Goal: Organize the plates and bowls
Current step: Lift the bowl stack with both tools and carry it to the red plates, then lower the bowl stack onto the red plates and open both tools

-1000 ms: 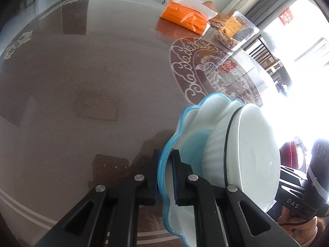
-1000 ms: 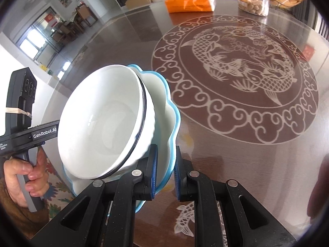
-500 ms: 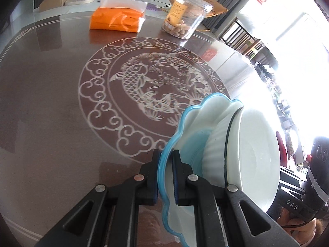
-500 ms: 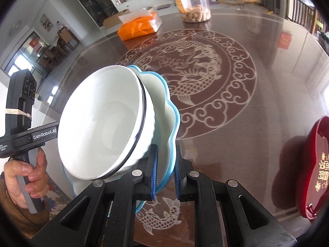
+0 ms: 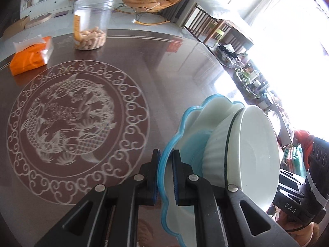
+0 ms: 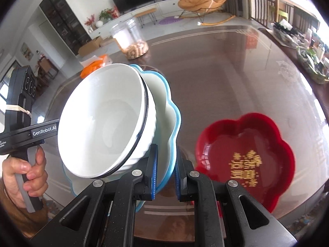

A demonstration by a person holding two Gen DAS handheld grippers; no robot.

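Note:
A blue-rimmed scalloped plate [image 5: 185, 150] carries a white ribbed bowl [image 5: 253, 154] with a dark rim line. Both grippers hold the plate above the table. My left gripper [image 5: 165, 175] is shut on one edge of the plate. My right gripper [image 6: 165, 175] is shut on the opposite edge of the plate [image 6: 166, 111], with the bowl [image 6: 102, 119] to the left of its fingers. A red flower-shaped tray [image 6: 244, 154] with gold lettering lies on the table to the right of the right gripper.
The dark glossy table [image 5: 174, 68] bears a white fish medallion [image 5: 76, 127]. An orange tissue pack [image 5: 30, 55] and a clear jar of snacks [image 5: 90, 26] stand at its far side. The jar [image 6: 131, 39] also shows in the right wrist view.
Both grippers have swung to the right together with the plate and bowl. The medallion has slid left in view and the red tray has come fully into the right wrist view.

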